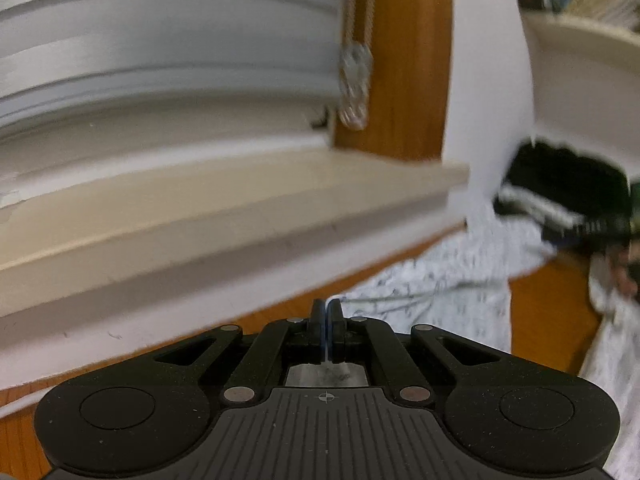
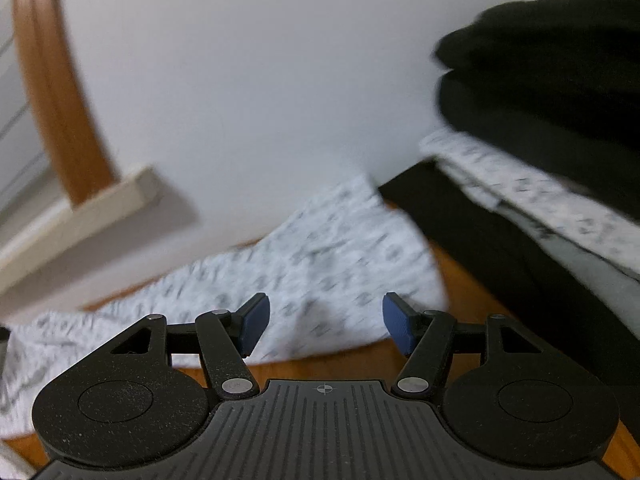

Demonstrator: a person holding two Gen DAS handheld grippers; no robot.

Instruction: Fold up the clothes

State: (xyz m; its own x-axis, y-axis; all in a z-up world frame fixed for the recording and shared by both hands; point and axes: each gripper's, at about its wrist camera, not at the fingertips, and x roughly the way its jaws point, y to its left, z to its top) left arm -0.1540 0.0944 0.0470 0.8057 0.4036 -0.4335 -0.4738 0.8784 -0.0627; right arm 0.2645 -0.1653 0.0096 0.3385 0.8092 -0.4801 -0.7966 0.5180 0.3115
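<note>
left view only: cream window sill (image 1: 224, 200) upper left | left gripper (image 1: 327, 320) pressed together, nipping white speckled cloth (image 1: 440, 300) lower right | right gripper (image 2: 325, 326) spread wide above the cloth (image 2: 320, 264) mid-frame, holding nothing | folded black garment (image 2: 552, 80) upper right

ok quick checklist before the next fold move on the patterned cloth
1. Left gripper shut: ok, fingers pressed together.
2. Left gripper really holding the patterned cloth: cannot tell, only a thin pale edge shows between its fingers.
3. Right gripper open for a grab: ok, fingers wide apart.
4. Cloth under the right gripper: ok, the patterned cloth lies just beyond its fingers on the wooden table.
5. Stack of folded clothes out of the way: ok, off to the right.
6. Sharp view: not ok, both are blurred.
</note>
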